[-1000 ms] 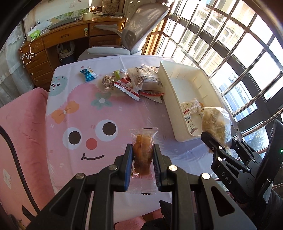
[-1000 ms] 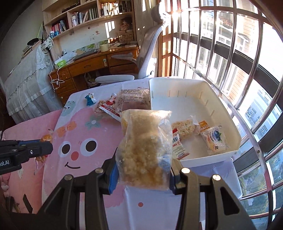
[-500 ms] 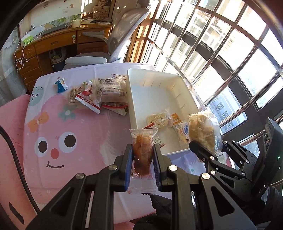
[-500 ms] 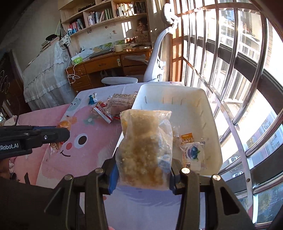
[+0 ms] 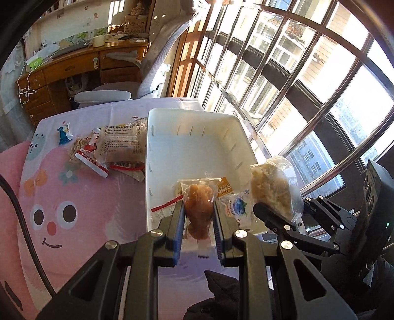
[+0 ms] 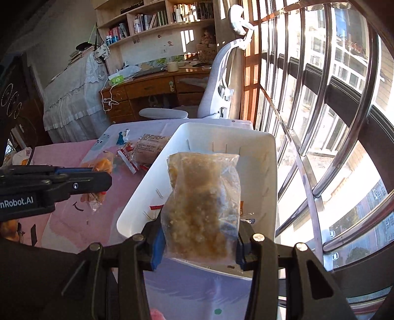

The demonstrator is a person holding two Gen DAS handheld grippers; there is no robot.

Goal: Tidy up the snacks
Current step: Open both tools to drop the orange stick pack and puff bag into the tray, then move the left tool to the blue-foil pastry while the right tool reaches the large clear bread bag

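While the left gripper [image 5: 198,216] clamps a small orange snack packet [image 5: 199,211], the right gripper [image 6: 199,236] clamps a crumbly snack bag [image 6: 203,204]. Both hang over the white bin [image 5: 194,137]; loose snacks [image 5: 115,147] lie at its nine o'clock.

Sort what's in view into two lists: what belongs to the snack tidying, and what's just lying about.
Belongs:
white bin
orange snack, left gripper
crumbly snack bag, right gripper
loose packets

Lying about:
office chair
wooden desk
bookshelf

Snack packets [image 6: 242,209] in the white bin [image 6: 269,172], mostly behind the held bag [image 6: 203,204]
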